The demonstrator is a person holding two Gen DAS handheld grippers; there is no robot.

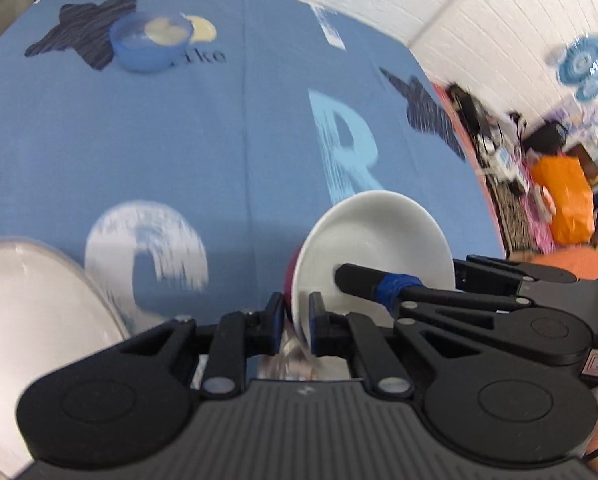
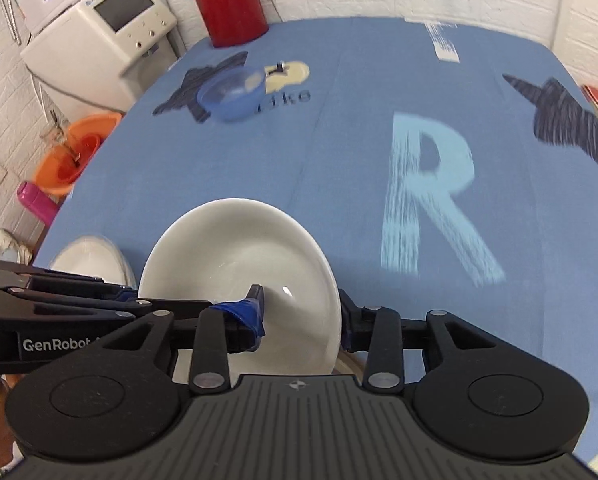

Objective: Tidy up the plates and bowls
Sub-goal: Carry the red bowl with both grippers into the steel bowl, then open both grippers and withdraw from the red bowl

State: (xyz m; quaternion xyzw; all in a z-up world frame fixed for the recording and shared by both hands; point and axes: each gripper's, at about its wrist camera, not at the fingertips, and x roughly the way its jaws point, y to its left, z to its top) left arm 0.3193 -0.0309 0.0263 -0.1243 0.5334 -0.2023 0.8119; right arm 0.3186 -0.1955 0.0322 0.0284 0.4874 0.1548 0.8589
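1. Gripping the rim of a white bowl (image 1: pixel 373 248), the left gripper (image 1: pixel 295 316) is closing its fingers (image 1: pixel 275 312) narrowly on the bowl's near edge, so the bowl is standing tilted on its side above the surface (image 1: pixel 179 140).
2. A red thing is showing just behind the bowl's left edge in the left wrist view; what it is cannot be told.
3. The right gripper (image 2: pixel 301 320) is holding the same white bowl (image 2: pixel 239 264) from the other side, its fingers (image 2: pixel 255 300) spread about half open, one inside the bowl and one outside its right rim.
4. Both grippers are meeting at the bowl, each one's arm crossing into the other's view.
5. A white plate (image 1: pixel 31 320) is lying at the near left edge of the surface, just beside the held bowl in the right wrist view (image 2: pixel 95 260).
6. A blue bowl (image 2: pixel 233 96) is sitting well apart at the far side of the surface, on a dark star print of the blue cloth (image 2: pixel 339 160).
7. A red jug (image 2: pixel 227 0) is standing at the far edge of the surface, behind the blue bowl.
8. An orange basin (image 2: pixel 71 152) is sitting off the surface to the left, below a white appliance (image 2: pixel 111 32).
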